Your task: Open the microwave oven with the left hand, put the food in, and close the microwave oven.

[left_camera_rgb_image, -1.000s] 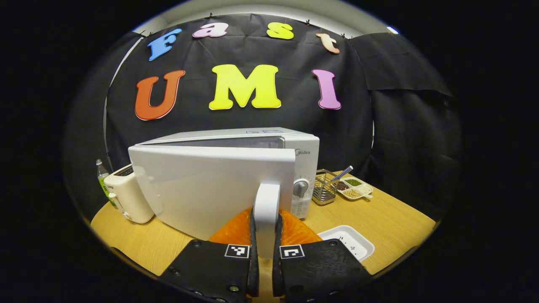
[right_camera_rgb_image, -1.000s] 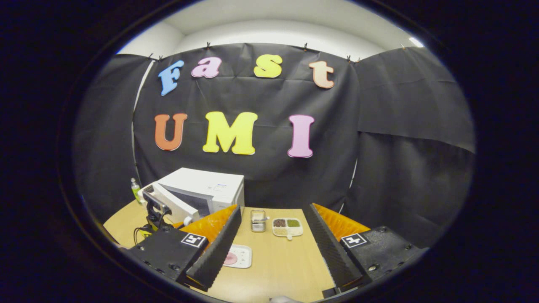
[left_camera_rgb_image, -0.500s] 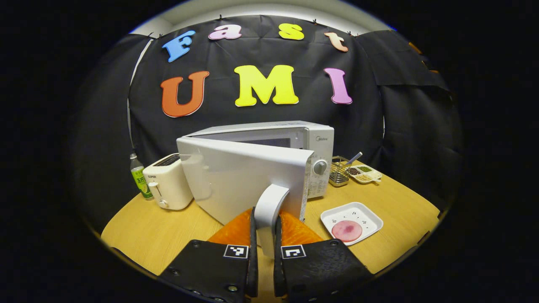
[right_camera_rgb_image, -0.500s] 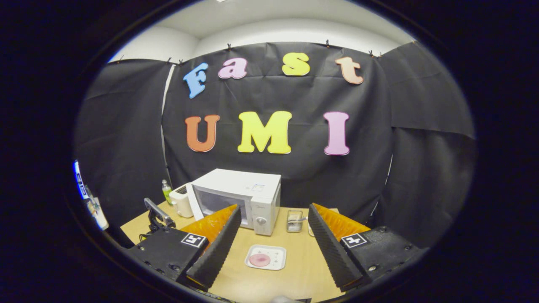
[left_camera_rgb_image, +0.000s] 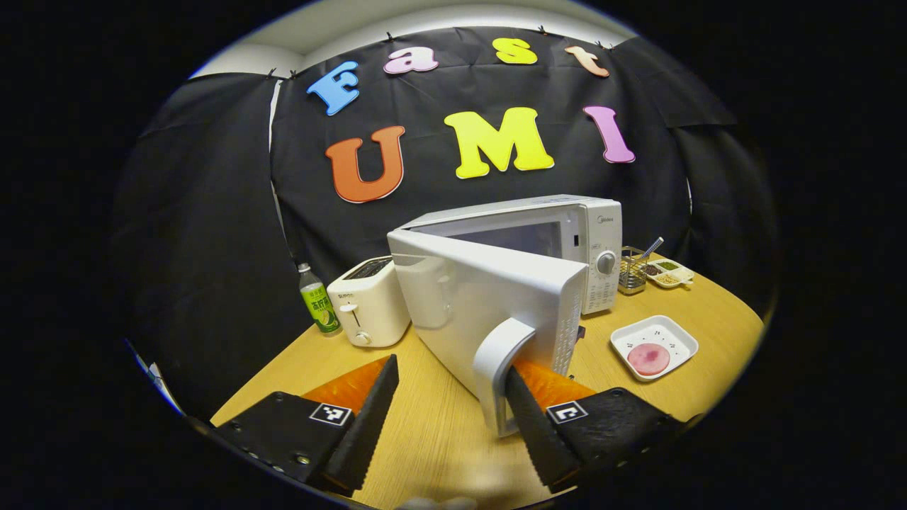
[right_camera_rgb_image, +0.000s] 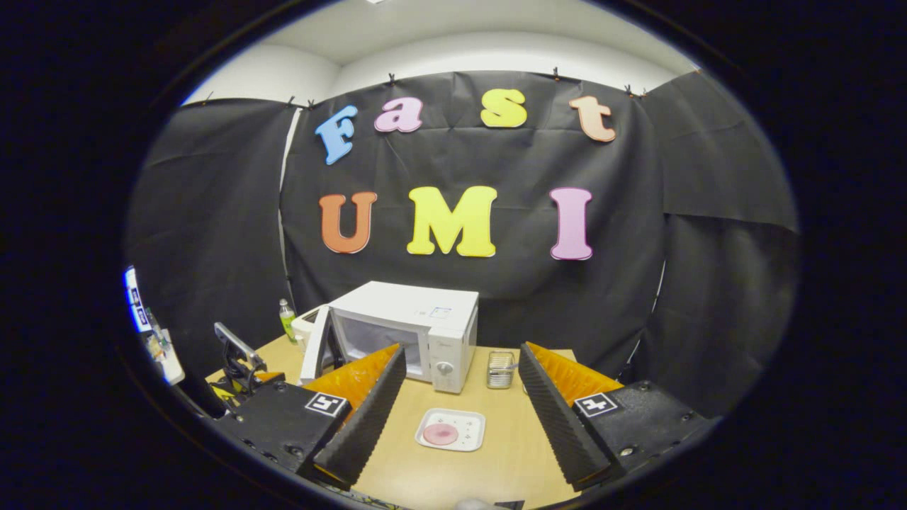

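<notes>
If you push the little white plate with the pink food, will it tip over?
Probably not: the plate looks low, square and flat on the table, so it should slide rather than tip. The pink slice lies flat and thin, so it likely stays put. The plate looks light.

a white toaster (left_camera_rgb_image: 368,301) stands beside a green-labelled bottle (left_camera_rgb_image: 314,300) on the wooden table (left_camera_rgb_image: 439,432).

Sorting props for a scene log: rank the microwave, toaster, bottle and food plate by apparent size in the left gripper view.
1. Microwave, clearly largest.
2. Toaster.
3. Plate of food; its footprint nearly matches the toaster's, so this order is unsure.
4. Bottle, smallest.
</notes>
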`<state>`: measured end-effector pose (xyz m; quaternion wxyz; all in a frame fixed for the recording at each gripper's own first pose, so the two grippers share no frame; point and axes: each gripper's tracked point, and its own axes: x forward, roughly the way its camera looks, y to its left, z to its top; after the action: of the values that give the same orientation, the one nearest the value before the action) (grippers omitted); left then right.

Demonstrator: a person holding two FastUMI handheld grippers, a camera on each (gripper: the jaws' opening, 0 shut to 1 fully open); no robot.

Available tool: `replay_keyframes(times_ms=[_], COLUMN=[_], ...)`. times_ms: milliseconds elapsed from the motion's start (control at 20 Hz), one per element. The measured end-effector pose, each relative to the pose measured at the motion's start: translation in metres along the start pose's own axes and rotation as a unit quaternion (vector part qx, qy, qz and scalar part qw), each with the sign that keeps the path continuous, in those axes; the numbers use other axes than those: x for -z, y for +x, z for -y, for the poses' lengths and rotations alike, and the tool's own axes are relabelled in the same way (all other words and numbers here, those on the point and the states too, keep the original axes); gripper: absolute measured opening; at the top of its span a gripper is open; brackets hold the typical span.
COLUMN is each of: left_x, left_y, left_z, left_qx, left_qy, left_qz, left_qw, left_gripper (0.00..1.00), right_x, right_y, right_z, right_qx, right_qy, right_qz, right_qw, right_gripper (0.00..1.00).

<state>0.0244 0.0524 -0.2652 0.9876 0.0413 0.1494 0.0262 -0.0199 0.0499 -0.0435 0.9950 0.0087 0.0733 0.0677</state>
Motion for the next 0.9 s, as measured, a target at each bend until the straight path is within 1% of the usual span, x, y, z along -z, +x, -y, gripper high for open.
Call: replay_keyframes(times_ms=[50, 150, 250, 300, 350, 400, 550, 600, 650, 700, 750, 800, 850, 900], left_x=[0.001, 0.005, 0.011, 0.013, 0.016, 0.018, 0.024, 0.026, 0.027, 0.029, 0.027, 0.027, 0.030, 0.034], left_y=[-0.004, -0.009, -0.016, -0.019, -0.021, -0.024, -0.028, -0.030, -0.032, -0.036, -0.042, -0.047, -0.051, -0.055], left_z=[-0.007, -0.020, -0.032, -0.039, -0.044, -0.050, -0.066, -0.070, -0.076, -0.080, -0.084, -0.092, -0.105, -0.117], left_qx=[-0.011, -0.027, -0.036, -0.037, -0.038, -0.036, -0.029, -0.028, -0.029, -0.027, -0.029, -0.036, -0.051, -0.065], left_qy=[0.000, -0.004, -0.020, -0.027, -0.032, -0.038, -0.057, -0.062, -0.062, -0.063, -0.054, -0.030, -0.002, 0.015], left_qz=[-0.001, -0.004, -0.013, -0.018, -0.022, -0.027, -0.035, -0.038, -0.038, -0.039, -0.033, -0.026, -0.024, -0.029], left_qw=[1.000, 1.000, 0.999, 0.999, 0.999, 0.998, 0.997, 0.997, 0.997, 0.997, 0.998, 0.999, 0.998, 0.997], left_gripper=[0.95, 0.96, 0.95, 0.96, 0.95, 0.95, 0.95, 0.95, 0.95, 0.95, 0.95, 0.95, 0.95, 0.95], right_x=[0.003, 0.009, 0.018, 0.022, 0.028, 0.034, 0.056, 0.063, 0.069, 0.074, 0.077, 0.080, 0.085, 0.088], right_y=[0.000, -0.002, -0.002, 0.000, 0.002, 0.005, 0.016, 0.020, 0.023, 0.028, 0.032, 0.036, 0.039, 0.045], right_z=[0.000, 0.000, 0.000, 0.001, 0.000, 0.000, -0.005, -0.009, -0.013, -0.016, -0.017, -0.019, -0.021, -0.022], right_qx=[-0.001, -0.002, 0.001, 0.003, 0.003, 0.003, -0.003, -0.008, -0.013, -0.017, -0.018, -0.020, -0.024, -0.025], right_qy=[0.001, 0.002, -0.011, -0.020, -0.027, -0.031, -0.029, -0.024, -0.021, -0.018, -0.015, -0.013, -0.011, -0.011], right_qz=[-0.003, -0.007, -0.010, -0.013, -0.015, -0.019, -0.039, -0.045, -0.053, -0.058, -0.061, -0.064, -0.066, -0.070], right_qw=[1.000, 1.000, 1.000, 1.000, 1.000, 0.999, 0.999, 0.999, 0.998, 0.998, 0.998, 0.998, 0.997, 0.997], right_gripper=[1.00, 1.00, 1.00, 1.00, 0.94, 1.00, 1.00, 0.95, 1.00, 0.95, 1.00, 1.00, 1.00, 0.95])
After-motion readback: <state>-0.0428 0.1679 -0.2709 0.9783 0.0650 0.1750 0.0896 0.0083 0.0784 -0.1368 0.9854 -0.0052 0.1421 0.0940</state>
